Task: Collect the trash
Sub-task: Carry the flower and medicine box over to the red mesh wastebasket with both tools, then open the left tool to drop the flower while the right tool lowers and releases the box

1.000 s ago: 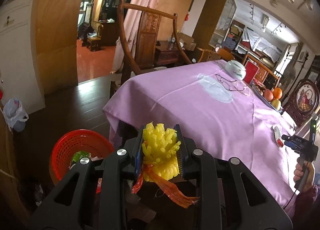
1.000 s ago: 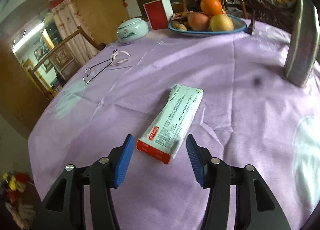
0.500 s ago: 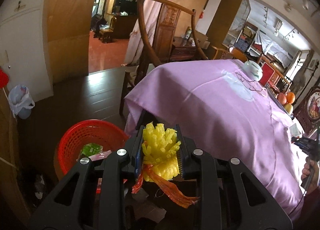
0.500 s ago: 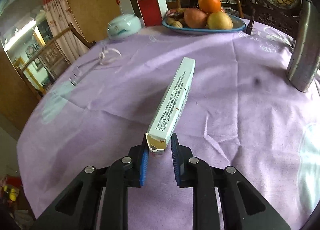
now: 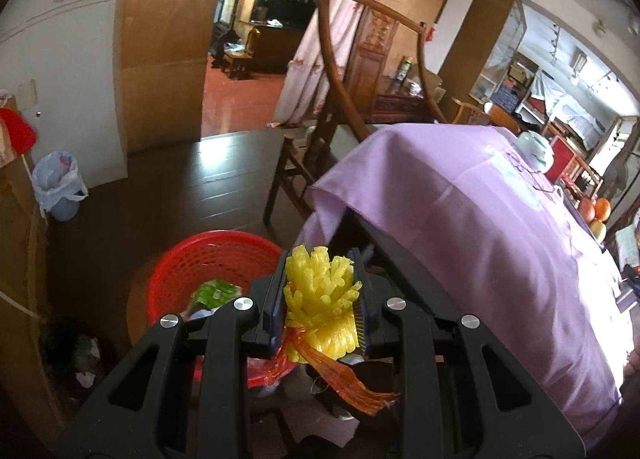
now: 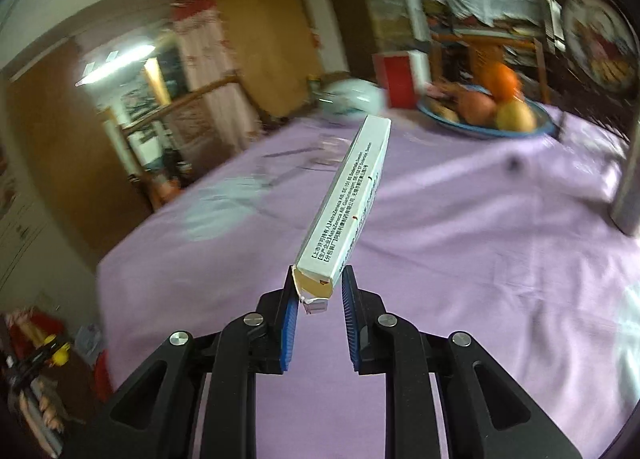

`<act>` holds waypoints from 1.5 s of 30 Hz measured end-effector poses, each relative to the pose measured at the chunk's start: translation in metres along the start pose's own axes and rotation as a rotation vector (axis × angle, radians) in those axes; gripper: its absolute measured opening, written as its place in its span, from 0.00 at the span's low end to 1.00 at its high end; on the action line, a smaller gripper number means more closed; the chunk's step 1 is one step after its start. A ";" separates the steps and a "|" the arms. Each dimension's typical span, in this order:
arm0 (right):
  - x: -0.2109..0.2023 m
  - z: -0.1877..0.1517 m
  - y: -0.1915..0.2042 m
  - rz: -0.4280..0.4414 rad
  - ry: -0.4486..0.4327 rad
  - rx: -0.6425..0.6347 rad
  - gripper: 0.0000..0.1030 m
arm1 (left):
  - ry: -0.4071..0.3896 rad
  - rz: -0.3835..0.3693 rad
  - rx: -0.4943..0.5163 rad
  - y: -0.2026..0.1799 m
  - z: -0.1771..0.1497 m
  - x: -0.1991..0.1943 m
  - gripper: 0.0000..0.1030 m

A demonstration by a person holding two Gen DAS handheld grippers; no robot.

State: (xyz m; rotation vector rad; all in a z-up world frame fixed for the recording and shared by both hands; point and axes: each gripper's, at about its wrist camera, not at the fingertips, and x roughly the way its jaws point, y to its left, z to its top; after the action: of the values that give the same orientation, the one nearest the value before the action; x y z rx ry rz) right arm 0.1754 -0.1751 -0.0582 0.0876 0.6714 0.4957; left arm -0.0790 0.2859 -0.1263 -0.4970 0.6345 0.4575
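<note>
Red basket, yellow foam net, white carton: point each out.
red basket (image 5: 188, 255): left wrist view, far rim.
yellow foam net (image 5: 320, 299): left wrist view, middle of bundle.
white carton (image 6: 348, 199): right wrist view, printed side face.

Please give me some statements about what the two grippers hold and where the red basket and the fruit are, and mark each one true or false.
1. The left gripper holds a yellow foam net. True.
2. The right gripper is empty. False: its jaws grip one end of a long white box, which is lifted off the purple cloth.
3. The red basket stands on the table. False: it stands on the dark floor beside the table.
4. The red basket already holds a green wrapper. True.
5. The fruit lies in a blue dish on the table. True.
</note>
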 end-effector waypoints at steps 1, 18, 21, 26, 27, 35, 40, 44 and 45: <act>0.001 -0.001 0.020 0.038 0.000 -0.023 0.21 | -0.001 0.006 -0.004 0.003 0.000 0.000 0.28; 0.024 -0.044 0.278 0.430 0.125 -0.398 0.21 | 0.068 0.088 -0.091 0.080 -0.023 0.044 0.28; 0.035 -0.053 0.300 0.445 0.162 -0.430 0.21 | 0.081 0.089 -0.104 0.087 -0.028 0.054 0.28; 0.052 -0.077 0.337 0.451 0.226 -0.475 0.21 | 0.101 0.121 -0.088 0.093 -0.035 0.067 0.29; 0.058 -0.081 0.341 0.452 0.236 -0.481 0.21 | 0.109 0.128 -0.087 0.095 -0.036 0.070 0.29; 0.089 -0.110 0.369 0.479 0.316 -0.523 0.21 | 0.133 0.153 -0.056 0.096 -0.041 0.077 0.31; 0.099 -0.115 0.369 0.485 0.342 -0.509 0.21 | 0.127 0.164 -0.058 0.097 -0.042 0.075 0.50; 0.104 -0.118 0.366 0.489 0.354 -0.498 0.21 | 0.103 0.186 -0.061 0.097 -0.040 0.070 0.65; 0.104 -0.119 0.366 0.491 0.357 -0.497 0.21 | 0.101 0.189 -0.063 0.098 -0.040 0.069 0.67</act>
State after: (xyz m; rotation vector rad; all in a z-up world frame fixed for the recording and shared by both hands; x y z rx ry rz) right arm 0.0210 0.1866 -0.1255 -0.3199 0.8586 1.1565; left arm -0.1000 0.3581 -0.2281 -0.5243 0.7700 0.6357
